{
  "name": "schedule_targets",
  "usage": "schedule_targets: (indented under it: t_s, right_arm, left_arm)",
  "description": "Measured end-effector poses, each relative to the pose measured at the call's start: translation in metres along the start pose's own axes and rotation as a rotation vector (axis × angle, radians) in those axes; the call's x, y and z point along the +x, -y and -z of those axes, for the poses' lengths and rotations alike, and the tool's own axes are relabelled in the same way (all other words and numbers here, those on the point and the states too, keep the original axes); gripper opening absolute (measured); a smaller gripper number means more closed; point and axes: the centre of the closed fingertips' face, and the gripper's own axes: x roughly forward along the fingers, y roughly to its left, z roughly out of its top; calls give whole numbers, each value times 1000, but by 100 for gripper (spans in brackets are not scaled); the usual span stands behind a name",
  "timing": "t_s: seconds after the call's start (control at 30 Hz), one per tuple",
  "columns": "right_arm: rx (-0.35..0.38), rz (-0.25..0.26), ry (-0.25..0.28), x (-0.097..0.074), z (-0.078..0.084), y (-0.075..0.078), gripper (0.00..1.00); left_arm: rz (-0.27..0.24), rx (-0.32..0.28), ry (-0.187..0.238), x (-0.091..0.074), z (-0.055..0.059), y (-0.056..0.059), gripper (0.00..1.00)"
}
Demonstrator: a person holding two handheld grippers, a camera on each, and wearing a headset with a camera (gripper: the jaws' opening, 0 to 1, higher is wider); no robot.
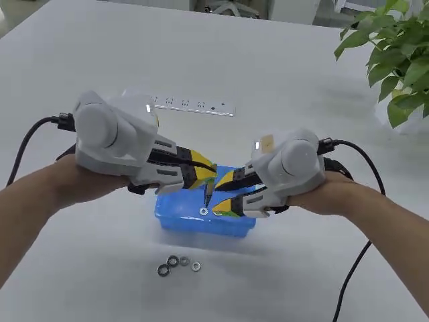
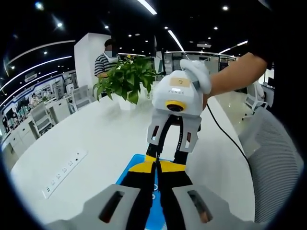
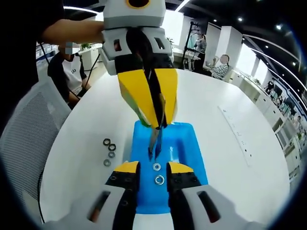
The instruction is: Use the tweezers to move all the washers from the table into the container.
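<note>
Over the blue container (image 1: pixel 201 225) my left gripper (image 1: pixel 209 171) is shut on the dark tweezers (image 1: pixel 207 193), whose tips point down into it. In the right gripper view the tweezers (image 3: pixel 154 141) hang from the left gripper (image 3: pixel 156 120) above the container (image 3: pixel 184 143), where two washers (image 3: pixel 158 173) lie. My right gripper (image 3: pixel 153 168) stands open at the container's near end, and from the head view this right gripper (image 1: pixel 225 192) faces the left one. Several washers (image 1: pixel 177 263) lie on the table in front of the container, left of it as washers (image 3: pixel 109 152) in the right gripper view.
A white power strip (image 1: pixel 194 106) lies on the table behind the grippers. A green plant (image 1: pixel 399 60) stands at the far right. Black cables (image 1: pixel 365 168) trail from both grippers. A grey mesh chair (image 3: pixel 29 143) stands at the table's edge, and people sit beyond it.
</note>
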Motion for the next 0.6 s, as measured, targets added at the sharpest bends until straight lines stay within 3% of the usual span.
schedule_targets:
  t_s: [0.6]
  right_arm:
    - [93, 136, 16, -52, 10, -13, 34]
  left_arm:
    - [-1, -5, -2, -12, -12, 21, 5]
